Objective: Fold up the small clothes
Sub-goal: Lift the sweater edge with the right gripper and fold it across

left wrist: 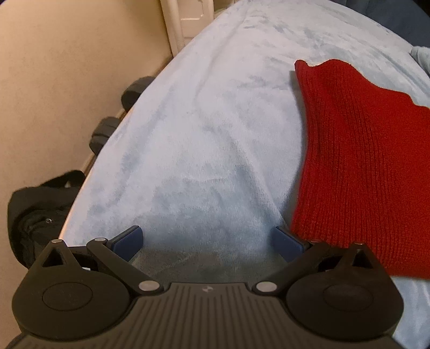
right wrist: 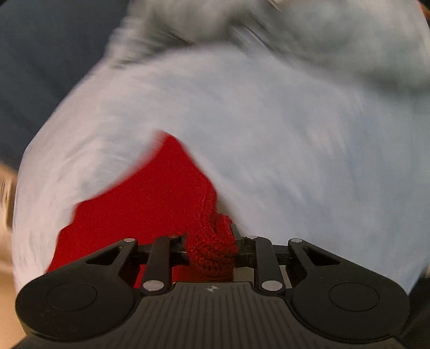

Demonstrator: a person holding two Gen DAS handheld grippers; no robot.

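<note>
A red knitted garment [left wrist: 357, 166] lies spread on the pale blue fleece blanket [left wrist: 204, 128], at the right of the left wrist view. My left gripper [left wrist: 208, 240] hovers just above the blanket, open, with nothing between its blue pads; its right pad [left wrist: 287, 241] sits beside the garment's near edge. In the blurred right wrist view my right gripper [right wrist: 211, 247] is shut on a bunched corner of the red garment [right wrist: 150, 204], which trails off to the left over the blanket [right wrist: 295, 150].
A beige floor [left wrist: 53, 80] lies left of the blanket's edge. A black bag [left wrist: 35, 212] and dark shoes [left wrist: 107, 128] rest on it. A white furniture leg [left wrist: 185, 21] stands at the back. Dark blue fabric [right wrist: 40, 53] fills the upper left of the right wrist view.
</note>
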